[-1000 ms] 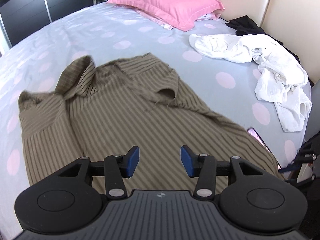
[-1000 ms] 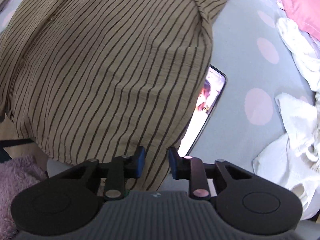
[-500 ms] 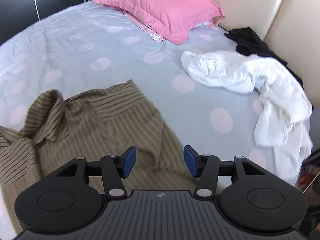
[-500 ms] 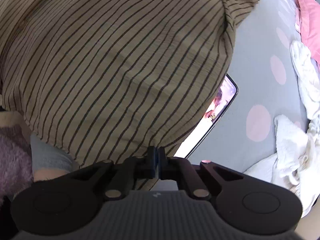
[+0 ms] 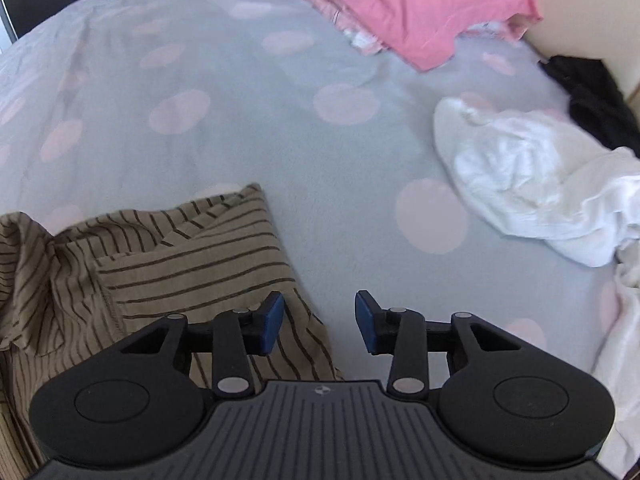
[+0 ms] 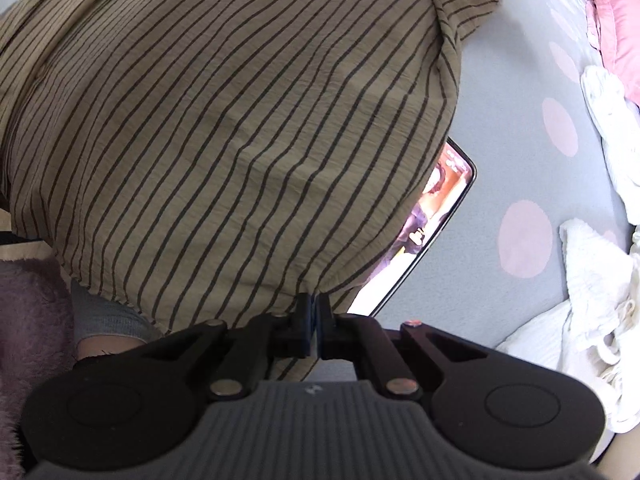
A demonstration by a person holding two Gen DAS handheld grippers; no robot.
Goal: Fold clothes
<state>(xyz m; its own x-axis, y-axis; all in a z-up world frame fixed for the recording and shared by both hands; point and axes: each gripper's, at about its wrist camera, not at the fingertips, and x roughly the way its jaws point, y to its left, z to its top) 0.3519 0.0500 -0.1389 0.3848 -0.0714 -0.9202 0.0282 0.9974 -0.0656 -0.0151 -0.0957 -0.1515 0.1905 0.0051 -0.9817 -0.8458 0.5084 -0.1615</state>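
The right gripper (image 6: 314, 326) is clenched on the hem of the striped shirt (image 6: 224, 128), which partly covers a lit phone (image 6: 430, 224). The left gripper (image 5: 319, 322), its jaws just narrowing with nothing between them, hovers at the shirt's corner, on the side toward the white garment (image 5: 532, 188).

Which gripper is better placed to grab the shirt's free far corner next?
Left. Its gripper is open with nothing between the jaws, right beside the striped shirt. The right gripper is already clamped on the shirt's hem.

Right gripper (image 6: 314, 326) has clamped onto the striped shirt (image 6: 240, 132) hem; left gripper (image 5: 319, 322) swings to the shirt's edge, jaws narrowing, nothing between.
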